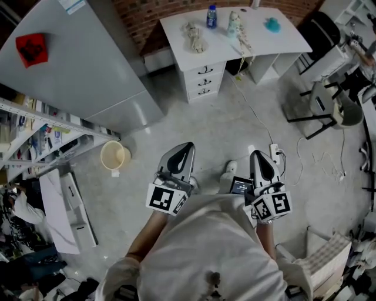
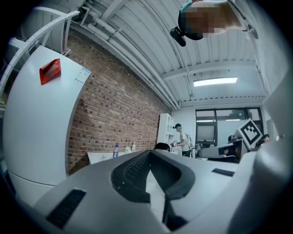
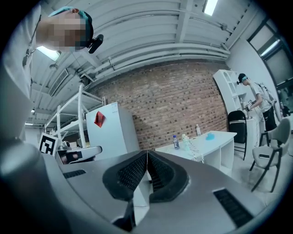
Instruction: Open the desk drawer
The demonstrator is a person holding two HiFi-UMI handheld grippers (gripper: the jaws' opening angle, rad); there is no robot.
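Note:
A white desk (image 1: 288, 36) stands against the brick wall at the far side of the room. Its stack of three drawers (image 1: 204, 80) with dark handles is closed. Both grippers are held close to my body, well short of the desk. My left gripper (image 1: 185, 148) is shut with nothing between its jaws. My right gripper (image 1: 257, 154) is shut and empty too. In the left gripper view the desk (image 2: 98, 156) shows small beyond the closed jaws. In the right gripper view the desk (image 3: 215, 137) lies ahead to the right, with bottles on it.
A tall white refrigerator (image 1: 76, 64) with a red sticker stands left of the desk. A beige bucket (image 1: 114, 156) sits on the floor at left. A cable (image 1: 258, 117) and power strip (image 1: 274, 154) lie on the floor. Chairs (image 1: 329, 103) stand at right. Bottles (image 1: 211, 16) and small items rest on the desktop.

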